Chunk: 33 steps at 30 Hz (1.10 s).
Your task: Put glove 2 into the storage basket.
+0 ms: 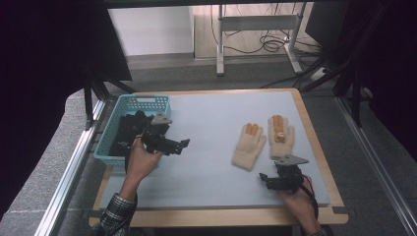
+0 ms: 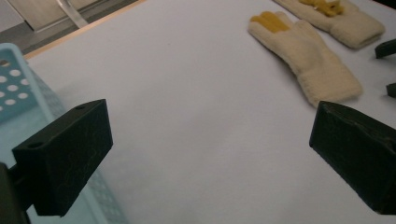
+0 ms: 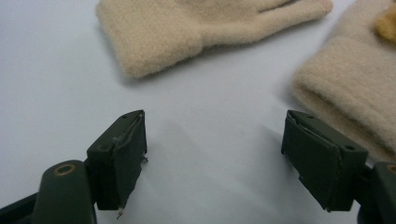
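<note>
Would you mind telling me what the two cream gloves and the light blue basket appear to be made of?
The cream gloves look like fuzzy knitted fabric, perhaps wool, with yellow patches. The light blue perforated basket seems to be moulded plastic, judging by its smooth rim and regular holes.

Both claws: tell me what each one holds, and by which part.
Nothing is held. The left claw is open over bare mat beside the basket; the right claw is open just short of the two gloves' cuffs.

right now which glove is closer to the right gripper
The right-hand glove, the one farther from the basket; its cuff lies just ahead of the open right gripper. The other glove lies off to its left.
</note>
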Tool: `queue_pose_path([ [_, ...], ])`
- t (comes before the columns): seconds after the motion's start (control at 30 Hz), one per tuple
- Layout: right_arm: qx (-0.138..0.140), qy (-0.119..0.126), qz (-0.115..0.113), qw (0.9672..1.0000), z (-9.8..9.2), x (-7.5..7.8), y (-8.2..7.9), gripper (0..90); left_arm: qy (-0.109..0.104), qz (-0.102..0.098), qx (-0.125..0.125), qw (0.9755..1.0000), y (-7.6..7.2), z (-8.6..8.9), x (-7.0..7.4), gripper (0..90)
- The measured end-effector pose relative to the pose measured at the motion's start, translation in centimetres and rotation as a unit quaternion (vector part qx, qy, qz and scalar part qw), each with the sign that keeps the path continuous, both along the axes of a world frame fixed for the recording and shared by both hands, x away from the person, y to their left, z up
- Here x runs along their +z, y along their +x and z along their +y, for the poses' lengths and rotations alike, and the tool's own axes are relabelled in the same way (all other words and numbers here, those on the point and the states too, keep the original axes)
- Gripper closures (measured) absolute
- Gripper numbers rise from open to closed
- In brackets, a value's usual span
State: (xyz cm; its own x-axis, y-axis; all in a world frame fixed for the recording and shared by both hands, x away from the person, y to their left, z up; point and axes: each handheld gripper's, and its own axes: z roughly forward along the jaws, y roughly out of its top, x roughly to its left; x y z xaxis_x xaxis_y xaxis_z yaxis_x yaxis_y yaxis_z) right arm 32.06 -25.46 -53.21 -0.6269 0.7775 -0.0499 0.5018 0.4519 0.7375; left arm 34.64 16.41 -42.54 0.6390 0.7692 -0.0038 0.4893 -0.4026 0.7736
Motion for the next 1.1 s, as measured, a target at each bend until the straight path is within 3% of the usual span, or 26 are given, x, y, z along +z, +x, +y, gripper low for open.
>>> queue_pose_path([
  [0.2, 0.001, 0.000, -0.001, 1.0000, 0.0, 0.0, 0.0, 21.6, -0.007, 0.006, -0.011, 0.9999, -1.2, -1.2, -2.0, 0.0],
  [0.4, -0.002, -0.001, -0.001, 1.0000, 0.0, 0.0, 0.0, 20.5, -0.006, 0.016, -0.018, 0.9997, -2.5, -2.5, -4.8, 0.0],
  [0.57, -0.006, -0.003, -0.001, 1.0000, 0.0, 0.0, 0.0, 19.0, -0.021, 0.028, -0.017, 0.9992, -3.4, -2.9, -7.2, 0.0],
  [0.9, -0.006, 0.000, 0.002, 1.0000, 0.0, 0.0, 0.1, 19.0, 0.003, 0.049, 0.005, 0.9988, -4.9, -2.7, -11.2, 0.0],
  [1.03, -0.006, 0.001, 0.003, 1.0000, 0.0, 0.0, 0.1, 19.1, 0.031, 0.055, 0.014, 0.9979, -5.1, -2.8, -12.3, 0.0],
  [1.1, -0.006, 0.001, 0.003, 1.0000, 0.0, 0.0, 0.1, 19.1, 0.019, 0.059, 0.018, 0.9979, -5.0, -2.6, -12.4, 0.0],
])
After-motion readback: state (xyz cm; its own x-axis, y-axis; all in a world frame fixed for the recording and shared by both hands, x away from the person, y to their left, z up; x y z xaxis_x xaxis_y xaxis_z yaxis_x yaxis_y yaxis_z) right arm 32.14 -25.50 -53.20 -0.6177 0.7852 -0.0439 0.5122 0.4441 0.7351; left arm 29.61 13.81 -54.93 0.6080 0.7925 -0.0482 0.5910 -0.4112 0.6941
